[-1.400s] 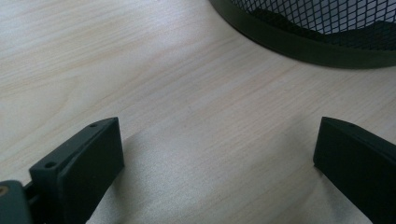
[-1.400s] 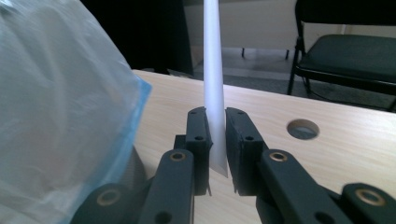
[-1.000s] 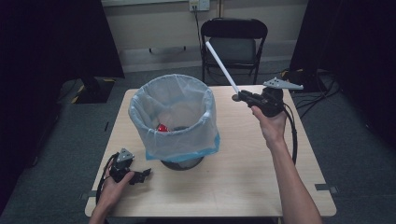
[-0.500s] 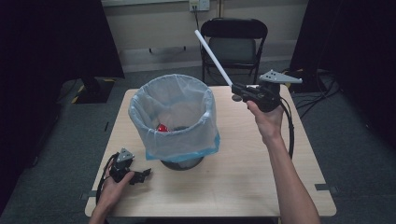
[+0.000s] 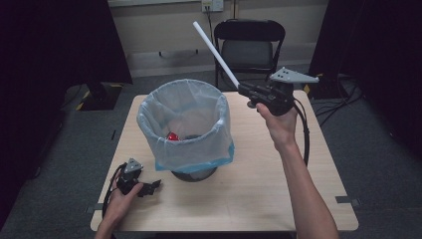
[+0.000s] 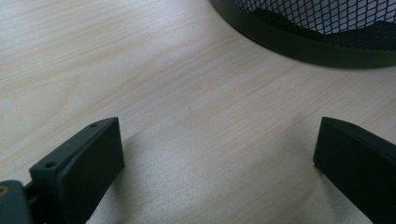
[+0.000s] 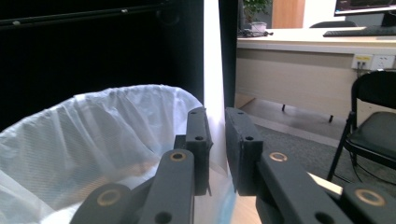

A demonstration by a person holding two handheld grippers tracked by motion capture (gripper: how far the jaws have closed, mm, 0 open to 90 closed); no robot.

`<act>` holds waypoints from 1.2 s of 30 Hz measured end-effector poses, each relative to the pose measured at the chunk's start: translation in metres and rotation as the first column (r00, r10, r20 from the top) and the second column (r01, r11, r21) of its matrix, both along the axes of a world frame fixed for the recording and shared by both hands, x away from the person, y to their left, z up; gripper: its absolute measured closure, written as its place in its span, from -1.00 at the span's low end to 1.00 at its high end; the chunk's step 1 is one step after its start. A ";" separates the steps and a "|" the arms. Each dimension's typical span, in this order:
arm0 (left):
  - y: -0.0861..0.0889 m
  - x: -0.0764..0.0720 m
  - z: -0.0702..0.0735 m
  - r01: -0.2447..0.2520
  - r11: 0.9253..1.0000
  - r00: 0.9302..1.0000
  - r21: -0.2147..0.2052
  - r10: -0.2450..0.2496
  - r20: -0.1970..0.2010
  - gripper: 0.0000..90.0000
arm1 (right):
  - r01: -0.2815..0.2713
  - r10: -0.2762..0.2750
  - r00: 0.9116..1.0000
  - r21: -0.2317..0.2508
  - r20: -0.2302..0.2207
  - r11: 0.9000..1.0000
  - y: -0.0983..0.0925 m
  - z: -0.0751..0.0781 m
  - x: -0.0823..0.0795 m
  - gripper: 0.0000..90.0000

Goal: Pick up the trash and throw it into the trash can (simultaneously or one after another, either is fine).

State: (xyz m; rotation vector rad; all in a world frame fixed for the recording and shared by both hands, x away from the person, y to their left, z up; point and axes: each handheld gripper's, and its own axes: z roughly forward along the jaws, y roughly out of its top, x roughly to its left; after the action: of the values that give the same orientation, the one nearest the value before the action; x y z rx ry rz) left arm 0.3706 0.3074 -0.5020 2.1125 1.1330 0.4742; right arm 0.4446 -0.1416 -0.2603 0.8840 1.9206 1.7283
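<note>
The right gripper is clamping a long white tube near its lower end, and the tube is slanting up and away from the jaws toward the far left in the high view, its long axis running from the gripper's tip to a free end in the air in front of the black folding chair behind the table. It is hanging over the far right part of the table, just beside the rim of the wire-mesh bin with the pale blue-white liner bag, without touching the bag as far as the high view is showing. In the right gripper view the tube is rising nearly straight up between the two black jaws, which are sitting close together on it, and its top is being cut off by the upper edge. The left gripper is resting on the near left of the table with its jaws standing wide apart and gripping nothing; in the left gripper view bare wood is lying between them and the bin's dark base ring is being cut off at the top. A red object inside the bag is partly hidden by the liner and is too small to identify. No writing or label is readable anywhere.
</note>
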 end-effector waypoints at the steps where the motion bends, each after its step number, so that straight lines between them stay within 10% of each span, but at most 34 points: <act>1: 0.000 0.000 0.000 -0.002 1.000 1.000 -0.004 0.002 0.000 -0.98 | -0.007 0.007 1.000 0.009 0.004 1.000 0.002 0.002 0.000 0.79; 24: 0.000 0.000 0.000 -0.001 1.000 1.000 -0.001 0.001 0.000 -0.98 | -0.145 0.143 0.989 0.036 0.041 0.989 0.051 0.022 -0.009 0.79; 36: 0.000 0.000 0.000 -0.002 1.000 1.000 -0.004 0.002 0.001 -0.98 | -0.250 0.250 0.968 -0.038 -0.005 0.968 0.078 0.017 -0.015 0.77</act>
State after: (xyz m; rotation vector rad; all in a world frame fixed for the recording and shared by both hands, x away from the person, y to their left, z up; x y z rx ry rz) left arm 0.3705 0.3072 -0.5021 2.1082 1.1350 0.4732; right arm 0.4293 -0.0633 -0.2437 0.6496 2.1339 1.8217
